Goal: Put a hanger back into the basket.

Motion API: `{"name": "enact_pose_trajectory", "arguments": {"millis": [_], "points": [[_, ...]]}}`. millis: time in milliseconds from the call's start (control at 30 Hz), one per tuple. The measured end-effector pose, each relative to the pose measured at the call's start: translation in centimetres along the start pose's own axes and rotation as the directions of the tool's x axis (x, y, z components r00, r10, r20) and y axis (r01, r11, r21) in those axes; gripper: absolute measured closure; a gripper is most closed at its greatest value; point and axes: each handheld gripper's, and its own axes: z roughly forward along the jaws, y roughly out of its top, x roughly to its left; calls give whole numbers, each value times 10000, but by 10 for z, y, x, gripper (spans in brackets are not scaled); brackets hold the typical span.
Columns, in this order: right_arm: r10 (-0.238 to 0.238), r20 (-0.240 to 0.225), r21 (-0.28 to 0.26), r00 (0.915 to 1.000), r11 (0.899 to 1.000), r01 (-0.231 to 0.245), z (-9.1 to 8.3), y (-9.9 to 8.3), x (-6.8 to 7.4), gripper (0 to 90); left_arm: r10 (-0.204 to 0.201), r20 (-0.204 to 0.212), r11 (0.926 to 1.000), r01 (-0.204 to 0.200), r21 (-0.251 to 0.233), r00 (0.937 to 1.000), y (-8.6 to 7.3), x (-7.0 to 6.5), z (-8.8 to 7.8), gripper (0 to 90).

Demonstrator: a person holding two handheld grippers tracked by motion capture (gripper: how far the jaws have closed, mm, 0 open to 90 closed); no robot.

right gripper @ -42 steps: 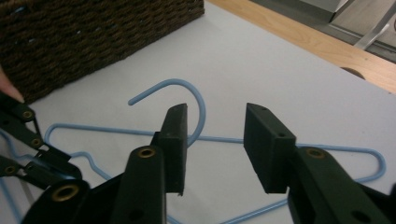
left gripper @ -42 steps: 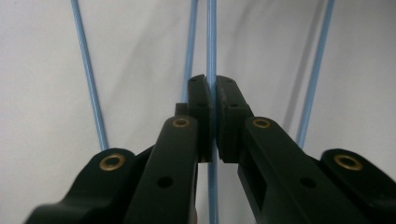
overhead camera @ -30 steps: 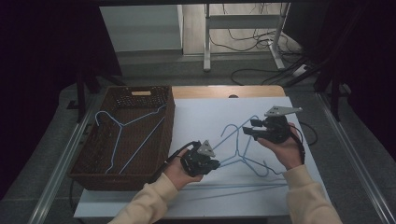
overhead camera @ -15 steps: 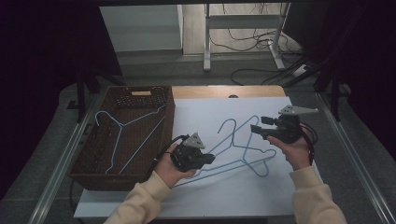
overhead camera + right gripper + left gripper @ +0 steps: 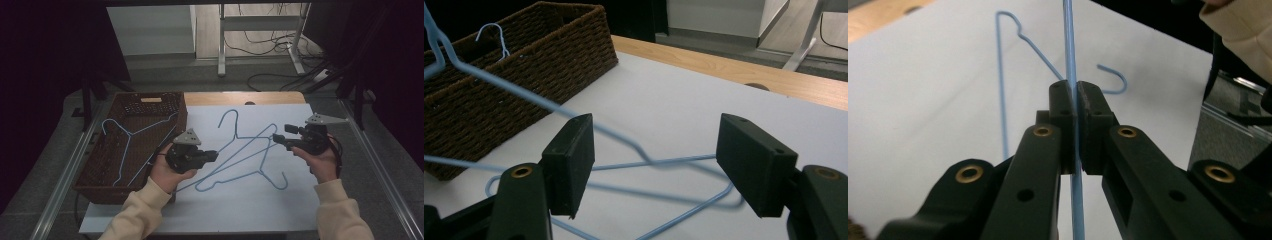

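Note:
My left gripper (image 5: 215, 155) is shut on the wire of a blue hanger (image 5: 235, 145) and holds it a little above the white sheet (image 5: 310, 210). In the left gripper view the jaws (image 5: 1077, 95) pinch that wire (image 5: 1069, 45), which runs straight away from them. A second blue hanger (image 5: 227, 181) lies tangled with it on the sheet. My right gripper (image 5: 276, 137) is to the right of both hangers; its jaws have just been opening and stand wide apart (image 5: 656, 130). A blurred stretch of wire (image 5: 524, 95) crosses in front of them, clear of both pads.
A brown wicker basket (image 5: 100, 165) stands at the left edge of the table with a blue hanger (image 5: 125, 150) inside; it appears in the right gripper view as well (image 5: 524, 75). A strip of wooden tabletop (image 5: 240, 97) runs behind the sheet. Cables and a stand's legs lie on the floor beyond.
My left hand has risen and moved left toward the basket, dragging the hangers with it. My right gripper has let go of the wire, opened wider and drawn slightly to the right.

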Motion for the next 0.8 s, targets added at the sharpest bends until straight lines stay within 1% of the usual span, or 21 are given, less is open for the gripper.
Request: {"name": "enact_pose_trajectory", "arguments": {"millis": [100, 367, 533, 600, 800], "points": [[12, -30, -29, 10000, 10000, -12, -1, 0, -1, 314, -98, -161, 9998, 95, -189, 9998, 2, 6, -11, 862], [61, -6, 187, 10000, 9998, -61, 3, -4, -2, 307, -366, -435, 9965, 332, -769, 9984, 4, 17, -40, 862], [97, 15, 361, 10000, 9993, -97, 5, -6, -3, 303, -655, -503, 9913, 592, -1180, 9966, 2, 26, -58, 862], [59, 22, 436, 10000, 9990, -60, 6, -7, -3, 303, -785, -534, 9879, 704, -1380, 9955, 0, 30, -66, 862], [13, 40, 602, 10000, 9982, -15, 8, -8, -3, 300, -1129, -715, 9812, 998, -1651, 9910, -7, 44, -86, 862]]}}
